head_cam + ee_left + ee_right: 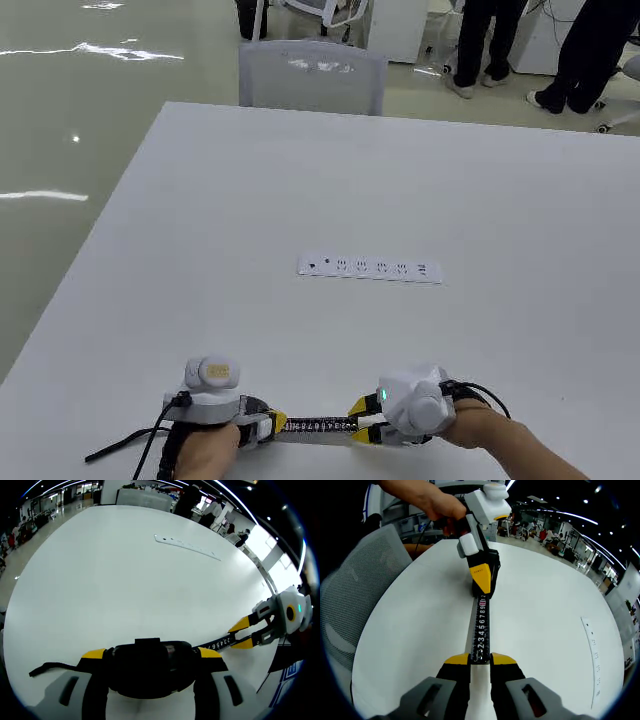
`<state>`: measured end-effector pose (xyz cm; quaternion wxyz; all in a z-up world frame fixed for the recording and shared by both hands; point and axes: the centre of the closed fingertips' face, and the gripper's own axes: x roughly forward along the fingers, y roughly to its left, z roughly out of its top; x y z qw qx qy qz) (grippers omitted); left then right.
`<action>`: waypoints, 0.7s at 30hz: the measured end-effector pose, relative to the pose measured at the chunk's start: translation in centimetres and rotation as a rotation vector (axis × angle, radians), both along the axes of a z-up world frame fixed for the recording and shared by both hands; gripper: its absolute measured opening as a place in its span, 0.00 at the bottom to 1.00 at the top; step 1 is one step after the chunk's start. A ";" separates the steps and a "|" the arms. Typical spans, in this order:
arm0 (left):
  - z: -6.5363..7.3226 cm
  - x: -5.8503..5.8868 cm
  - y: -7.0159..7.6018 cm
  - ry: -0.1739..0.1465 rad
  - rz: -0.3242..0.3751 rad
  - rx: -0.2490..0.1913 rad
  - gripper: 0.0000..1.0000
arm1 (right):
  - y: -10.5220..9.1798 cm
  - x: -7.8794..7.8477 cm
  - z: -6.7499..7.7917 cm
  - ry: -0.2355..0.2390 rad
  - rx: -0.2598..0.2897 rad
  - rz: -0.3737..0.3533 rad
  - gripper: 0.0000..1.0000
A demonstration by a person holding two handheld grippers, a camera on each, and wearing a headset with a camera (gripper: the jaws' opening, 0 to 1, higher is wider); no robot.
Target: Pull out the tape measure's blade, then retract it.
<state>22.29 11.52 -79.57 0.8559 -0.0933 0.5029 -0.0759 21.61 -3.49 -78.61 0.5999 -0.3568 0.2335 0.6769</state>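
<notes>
Near edge of the desk point(350, 180), both grippers working low over the white top.

- Left gripper point(268, 424): jaws are closing around the black tape measure case point(150, 672), yellow tips pressing on either side of it. A hand point(427, 500) is gripping this tool from above, as the right gripper view shows.
- Right gripper point(480, 659): jaws are nearly closed, pinching the free end of the blade point(481, 625) between their yellow tips.
- The blade is running straight between the two grippers, parallel to the near edge, drawn out only a short length. Its face is dark with white numerals reading 2 3 4 5 6 7 8 9 outward from the right jaws, then red figures that look like 10, then 1 and 2 near the case. In the left gripper view "23456" is reading along the blade point(220, 642).
- Small lettering is showing on the yellow tip beside the case; too small to read.
- I cannot tell whether the case is touching the desk or hanging just above it.
- White power strip point(368, 268) is lying flat near the desk's middle, well apart from the tape measure; no readable markings.
- Grey chair point(312, 78) is standing at the far edge.
</notes>
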 end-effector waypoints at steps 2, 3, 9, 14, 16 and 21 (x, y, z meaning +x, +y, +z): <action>0.1 -0.1 0.0 0.001 -0.002 -0.001 0.66 | 0.1 0.0 0.0 0.001 0.000 0.000 0.14; 0.2 -0.1 -0.1 0.001 -0.001 -0.003 0.66 | 0.1 -0.1 0.0 0.002 -0.001 0.000 0.14; 0.0 -0.1 -0.1 0.002 -0.004 -0.001 0.66 | 0.3 -0.1 -0.1 0.002 -0.003 0.000 0.14; 0.2 -0.2 -0.1 0.003 0.000 -0.008 0.66 | 0.4 -0.1 -0.1 0.001 -0.001 0.001 0.14; 0.1 0.0 -0.2 0.003 -0.003 -0.008 0.66 | 0.4 -0.1 0.0 0.000 0.000 0.003 0.14; -0.3 0.2 0.1 0.004 -0.005 -0.009 0.65 | 0.5 0.0 0.0 -0.002 0.001 0.008 0.14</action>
